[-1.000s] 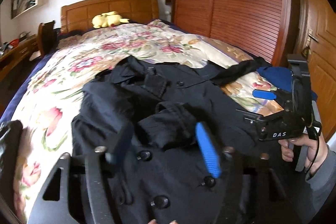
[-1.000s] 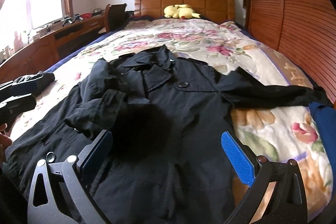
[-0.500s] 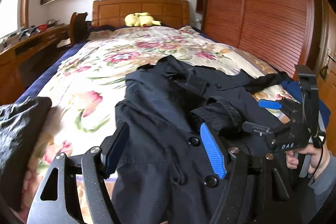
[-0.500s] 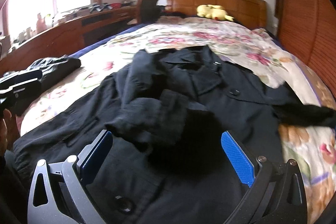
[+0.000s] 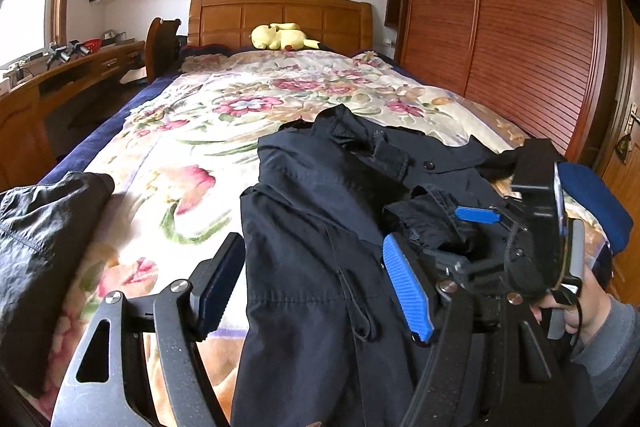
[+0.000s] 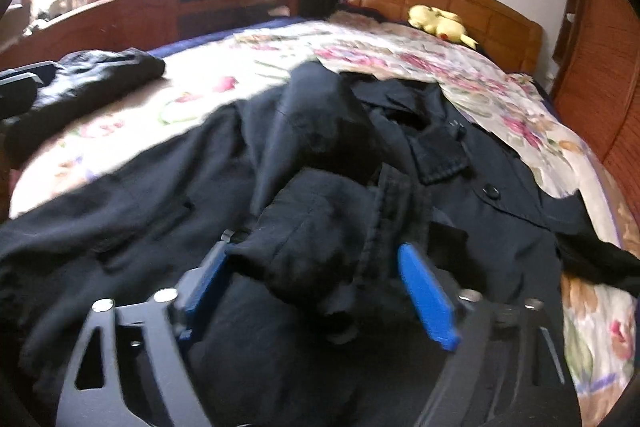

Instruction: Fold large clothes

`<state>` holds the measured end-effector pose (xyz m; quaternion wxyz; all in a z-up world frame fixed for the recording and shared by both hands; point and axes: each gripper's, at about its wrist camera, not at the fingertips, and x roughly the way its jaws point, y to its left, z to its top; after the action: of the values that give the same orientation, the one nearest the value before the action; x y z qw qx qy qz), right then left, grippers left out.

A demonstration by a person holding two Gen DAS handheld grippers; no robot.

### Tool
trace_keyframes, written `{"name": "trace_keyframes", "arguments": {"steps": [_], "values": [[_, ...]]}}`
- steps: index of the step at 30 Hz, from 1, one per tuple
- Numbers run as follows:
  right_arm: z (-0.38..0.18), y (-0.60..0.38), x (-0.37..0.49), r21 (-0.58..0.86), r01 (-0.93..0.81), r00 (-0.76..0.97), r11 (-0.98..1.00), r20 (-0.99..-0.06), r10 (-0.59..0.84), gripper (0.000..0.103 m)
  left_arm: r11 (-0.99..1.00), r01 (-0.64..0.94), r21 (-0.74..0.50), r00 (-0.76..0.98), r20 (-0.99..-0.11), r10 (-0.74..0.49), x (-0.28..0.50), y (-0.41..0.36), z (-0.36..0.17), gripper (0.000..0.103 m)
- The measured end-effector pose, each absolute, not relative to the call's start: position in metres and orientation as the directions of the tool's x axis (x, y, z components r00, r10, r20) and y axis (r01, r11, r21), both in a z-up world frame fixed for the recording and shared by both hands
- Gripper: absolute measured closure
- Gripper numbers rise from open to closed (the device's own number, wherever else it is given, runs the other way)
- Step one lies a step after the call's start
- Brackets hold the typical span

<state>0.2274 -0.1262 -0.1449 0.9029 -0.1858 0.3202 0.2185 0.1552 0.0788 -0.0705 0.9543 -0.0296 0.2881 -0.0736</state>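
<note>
- A dark navy coat (image 5: 320,227) is lying spread on the floral bedspread (image 5: 192,131) of the bed, collar toward the wooden headboard (image 5: 280,15), one sleeve cuff (image 6: 320,239) folded across its chest.
- The left gripper (image 5: 312,279) is hovering low over the coat's side edge, its fingers (image 5: 408,291) standing apart with fabric between them but nothing pinched.
- The right gripper (image 6: 316,287) is closing its blue fingers (image 6: 424,295) around the folded sleeve cuff; the cuff is sitting between them, not yet clamped.
- Another dark garment (image 5: 44,227) is lying bunched at the bed's left edge.
- A yellow plush toy (image 5: 280,37) is resting by the headboard.
</note>
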Motion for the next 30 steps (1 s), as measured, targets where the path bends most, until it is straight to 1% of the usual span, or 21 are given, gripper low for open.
{"name": "trace_keyframes", "arguments": {"steps": [1, 2, 3, 6, 12, 17, 21, 24, 30], "values": [[-0.145, -0.130, 0.230, -0.191, -0.505, 0.700, 0.842, -0.661, 0.270, 0.054, 0.987, 0.126, -0.099, 0.823, -0.546, -0.159, 0.155, 0.078, -0.071, 0.030], [-0.144, -0.133, 0.233, -0.181, -0.499, 0.702, 0.847, -0.658, 0.273, 0.065, 0.987, 0.128, -0.097, 0.822, -0.547, -0.160, 0.155, 0.078, -0.072, 0.030], [-0.141, -0.136, 0.233, -0.173, -0.495, 0.705, 0.852, -0.653, 0.277, 0.080, 0.987, 0.128, -0.094, 0.820, -0.549, -0.159, 0.156, 0.078, -0.072, 0.030], [-0.130, -0.156, 0.229, -0.161, -0.455, 0.742, 0.876, -0.613, 0.272, 0.088, 0.986, 0.135, -0.095, 0.817, -0.552, -0.166, 0.157, 0.075, -0.073, 0.030], [-0.102, -0.209, 0.206, -0.067, -0.369, 0.801, 0.927, -0.529, 0.281, 0.091, 0.982, 0.165, -0.097, 0.818, -0.543, -0.191, 0.159, 0.061, -0.070, 0.029], [-0.092, -0.245, 0.178, 0.014, -0.339, 0.817, 0.941, -0.491, 0.301, 0.091, 0.976, 0.196, -0.095, 0.814, -0.539, -0.216, 0.164, 0.043, -0.069, 0.029], [-0.097, -0.257, 0.157, 0.034, -0.338, 0.803, 0.941, -0.511, 0.306, 0.091, 0.971, 0.222, -0.094, 0.808, -0.540, -0.237, 0.170, 0.025, -0.070, 0.028], [-0.101, -0.267, 0.147, 0.021, -0.340, 0.792, 0.940, -0.532, 0.298, 0.091, 0.967, 0.239, -0.092, 0.803, -0.541, -0.251, 0.175, 0.010, -0.070, 0.028], [-0.094, -0.282, 0.149, 0.012, -0.305, 0.777, 0.952, -0.575, 0.256, 0.091, 0.959, 0.272, -0.075, 0.793, -0.548, -0.268, 0.184, -0.020, -0.074, 0.028]]}}
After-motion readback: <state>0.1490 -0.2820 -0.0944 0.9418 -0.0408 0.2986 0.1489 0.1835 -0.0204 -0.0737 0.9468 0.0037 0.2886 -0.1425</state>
